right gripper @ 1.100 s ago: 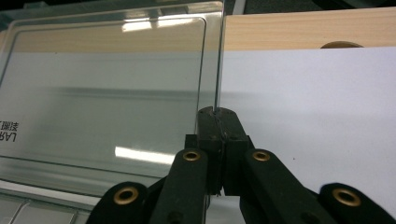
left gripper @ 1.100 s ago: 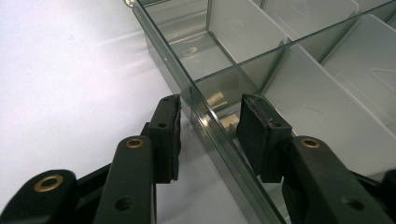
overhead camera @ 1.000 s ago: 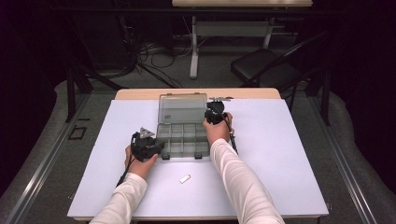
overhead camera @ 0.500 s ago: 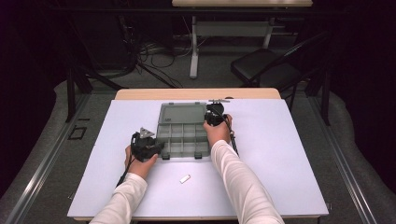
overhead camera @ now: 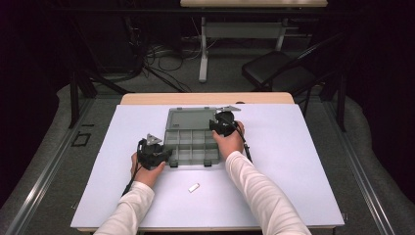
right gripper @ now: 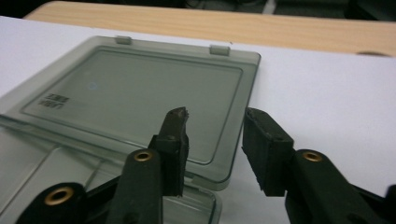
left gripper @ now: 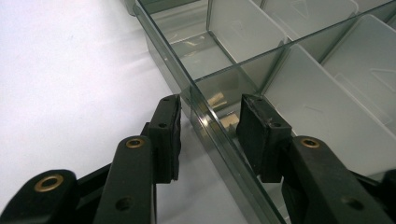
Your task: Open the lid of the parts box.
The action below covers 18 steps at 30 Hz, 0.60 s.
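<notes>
A clear grey compartment box (overhead camera: 188, 163) sits mid-table with its lid (overhead camera: 191, 119) lying open and flat behind it. My left gripper (overhead camera: 155, 154) is at the box's front left corner. In the left gripper view its jaws (left gripper: 210, 126) straddle the box's side wall (left gripper: 198, 105), with a gap on each side of the wall. My right gripper (overhead camera: 222, 122) hovers over the lid's right edge. Its jaws (right gripper: 215, 140) have just been opening, and the lid (right gripper: 140, 88) lies under them without touching the pads.
A small white piece (overhead camera: 194, 187) lies on the white sheet (overhead camera: 303, 161) in front of the box. The sheet's wooden table edge (overhead camera: 205, 98) runs along the back. A dark chair (overhead camera: 279, 73) and cables stand on the floor beyond.
The lid has dropped back from a raised tilt to lie flat. The right gripper has let go of it and opened. The left gripper has stayed put.
</notes>
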Motion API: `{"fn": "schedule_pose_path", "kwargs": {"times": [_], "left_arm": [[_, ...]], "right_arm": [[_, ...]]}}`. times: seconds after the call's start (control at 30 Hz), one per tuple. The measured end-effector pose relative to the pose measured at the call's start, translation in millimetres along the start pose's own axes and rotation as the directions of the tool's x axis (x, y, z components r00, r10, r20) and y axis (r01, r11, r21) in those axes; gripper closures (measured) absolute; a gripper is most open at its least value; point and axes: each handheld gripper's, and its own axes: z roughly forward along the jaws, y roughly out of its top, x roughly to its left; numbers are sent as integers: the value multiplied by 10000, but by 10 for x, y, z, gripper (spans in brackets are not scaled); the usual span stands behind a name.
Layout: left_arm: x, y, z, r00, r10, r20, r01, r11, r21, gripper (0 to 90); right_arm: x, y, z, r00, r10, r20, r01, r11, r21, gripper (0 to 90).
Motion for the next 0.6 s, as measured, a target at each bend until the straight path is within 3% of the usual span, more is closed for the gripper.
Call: {"fn": "schedule_pose_path", "kwargs": {"times": [0.27, 0.37, 0.43, 0.6], "left_arm": [[-6, -2, 0, 10000, -22, -20, 22, 10000, -29, 591], [-6, -2, 0, 10000, -27, -18, 27, 10000, -26, 591], [-6, -2, 0, 10000, -25, -19, 25, 10000, -24, 591], [-8, -2, 0, 10000, -22, -41, 21, 10000, -36, 592]], "right_arm": [[-35, -48, -285, 9938, -505, -988, 452, 9974, -555, 563], [-54, -101, -424, 9855, -723, -1535, 643, 9963, -565, 509], [-67, -136, -488, 9816, -1065, -1583, 990, 9936, -544, 496], [-101, -222, -585, 9745, -1443, -1719, 1350, 9887, -651, 484]]}}
